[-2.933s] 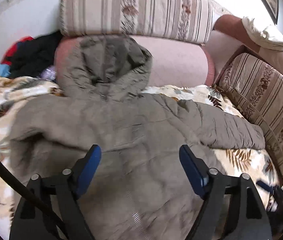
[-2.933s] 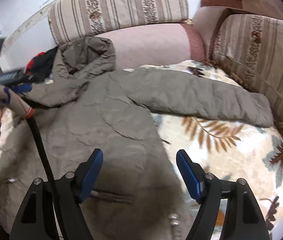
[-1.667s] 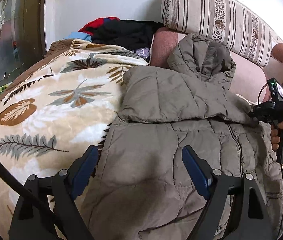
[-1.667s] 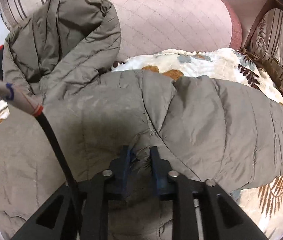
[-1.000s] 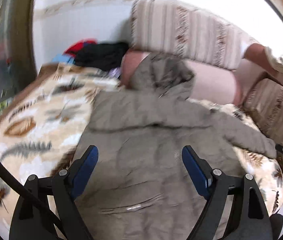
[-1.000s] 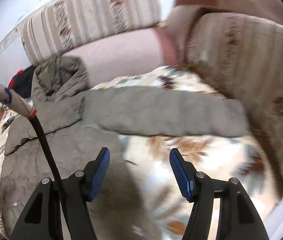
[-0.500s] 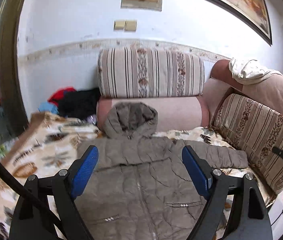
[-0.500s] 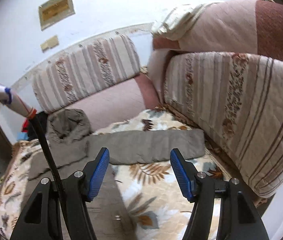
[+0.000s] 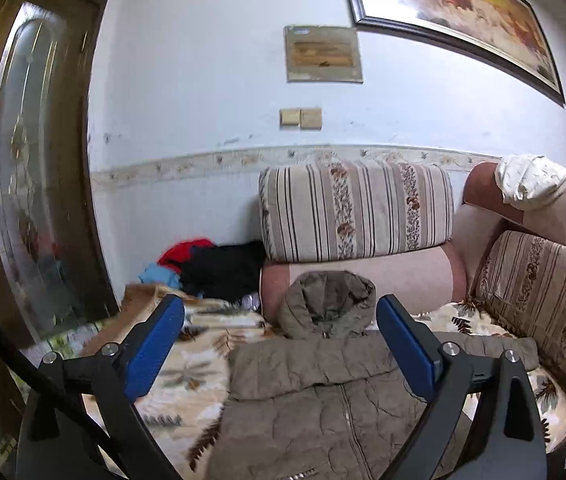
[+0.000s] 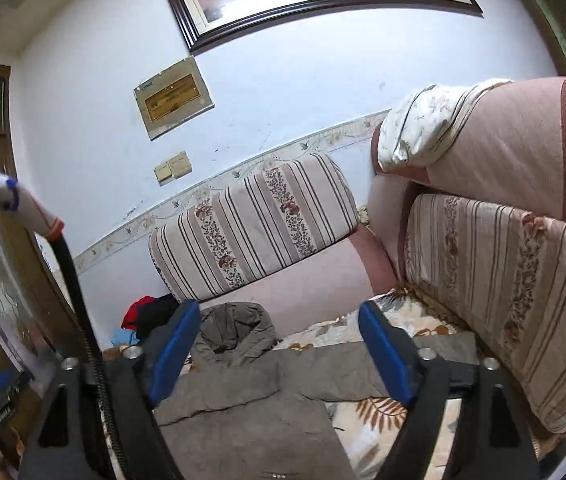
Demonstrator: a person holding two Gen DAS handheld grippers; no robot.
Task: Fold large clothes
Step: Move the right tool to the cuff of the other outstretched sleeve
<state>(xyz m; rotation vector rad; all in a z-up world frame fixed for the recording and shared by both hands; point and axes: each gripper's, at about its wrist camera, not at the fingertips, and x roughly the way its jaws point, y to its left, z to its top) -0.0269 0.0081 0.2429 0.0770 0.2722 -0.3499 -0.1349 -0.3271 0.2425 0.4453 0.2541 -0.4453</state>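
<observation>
A grey-brown hooded puffer jacket [image 9: 315, 392] lies front up on a leaf-print blanket [image 9: 187, 380] on a sofa, zip closed, hood propped against the pink backrest. The left sleeve is folded across the chest; the right sleeve stretches out to the right [image 10: 347, 372]. My left gripper [image 9: 279, 344] is open and empty, held well back and above the jacket. My right gripper [image 10: 275, 352] is open and empty, also raised away from the jacket [image 10: 243, 416].
Striped cushions [image 9: 355, 208] line the sofa back and the right side [image 10: 503, 296]. A pile of red, black and blue clothes [image 9: 211, 268] sits at the sofa's far left. A wooden glass-panelled door [image 9: 23, 200] stands left. A cable [image 10: 79, 300] crosses the right wrist view.
Both grippers have pulled back and tilted upward from the jacket, showing more wall. The right gripper, earlier shut on the jacket at the right sleeve's base, has let go and opened.
</observation>
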